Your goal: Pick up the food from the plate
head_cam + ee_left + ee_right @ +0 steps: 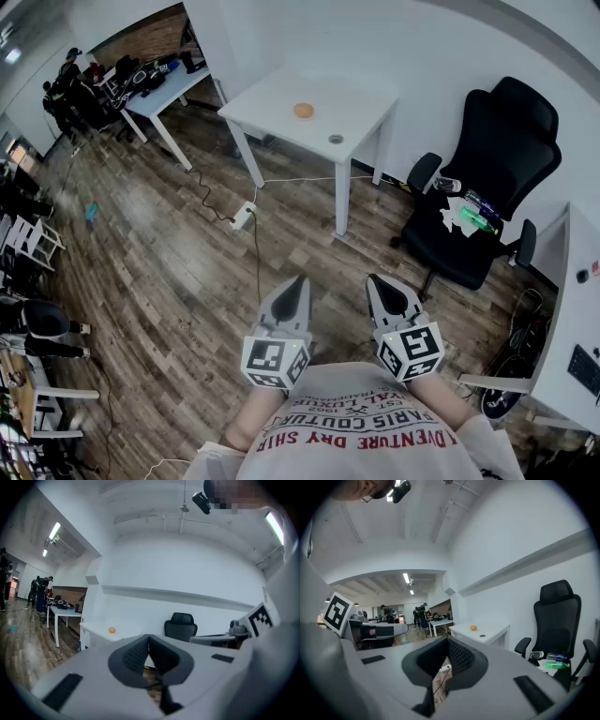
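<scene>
An orange, round piece of food [303, 110] lies on a white table [356, 103] far ahead across the wooden floor; its plate hardly stands out from the white top. The food shows small in the left gripper view [112, 630] and in the right gripper view [473, 628]. My left gripper [298, 281] and right gripper [375, 281] are held side by side close to my chest, well short of the table. Both are shut with their tips together and nothing between them, as the left gripper [148, 637] and right gripper [446, 640] show in their own views.
A small grey round object [336, 139] lies on the table near the food. A black office chair [487, 187] with items on its seat stands to the right. A power strip and cable [243, 217] lie on the floor. Another desk [155, 89] and people stand far left.
</scene>
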The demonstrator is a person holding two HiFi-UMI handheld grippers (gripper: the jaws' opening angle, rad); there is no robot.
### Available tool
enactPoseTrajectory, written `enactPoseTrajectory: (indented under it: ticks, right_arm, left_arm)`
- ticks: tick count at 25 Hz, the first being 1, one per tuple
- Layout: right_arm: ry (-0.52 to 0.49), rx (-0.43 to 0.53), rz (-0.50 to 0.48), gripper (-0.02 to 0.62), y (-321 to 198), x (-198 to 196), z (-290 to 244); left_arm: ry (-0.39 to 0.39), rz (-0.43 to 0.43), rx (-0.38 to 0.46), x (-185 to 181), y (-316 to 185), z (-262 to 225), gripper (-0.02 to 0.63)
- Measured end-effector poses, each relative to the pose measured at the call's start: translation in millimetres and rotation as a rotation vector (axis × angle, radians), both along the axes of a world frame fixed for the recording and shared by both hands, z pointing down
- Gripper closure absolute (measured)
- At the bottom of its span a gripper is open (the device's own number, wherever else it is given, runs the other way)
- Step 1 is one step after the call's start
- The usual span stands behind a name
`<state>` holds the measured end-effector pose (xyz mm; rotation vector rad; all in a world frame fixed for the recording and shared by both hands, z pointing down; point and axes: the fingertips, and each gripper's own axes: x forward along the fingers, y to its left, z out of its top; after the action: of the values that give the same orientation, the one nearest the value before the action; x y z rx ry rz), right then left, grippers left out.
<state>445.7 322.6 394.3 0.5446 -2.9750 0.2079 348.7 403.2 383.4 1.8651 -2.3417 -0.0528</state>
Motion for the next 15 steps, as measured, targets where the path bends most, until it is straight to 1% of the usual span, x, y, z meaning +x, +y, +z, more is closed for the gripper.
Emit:
enactPoseTrajectory:
  ticks: [10,15]
  right_arm:
    - [0.018,-0.015,0.004,0.583,-15,-2,9]
    - [0.025,-0.044,0.01,0.583,-18,0,18]
  left_arm:
    - [0.008,-0.005,-0.028,-2,-12,10,0.6]
    - [0.023,-0.01,-0.045,-2,-12,20,0.6]
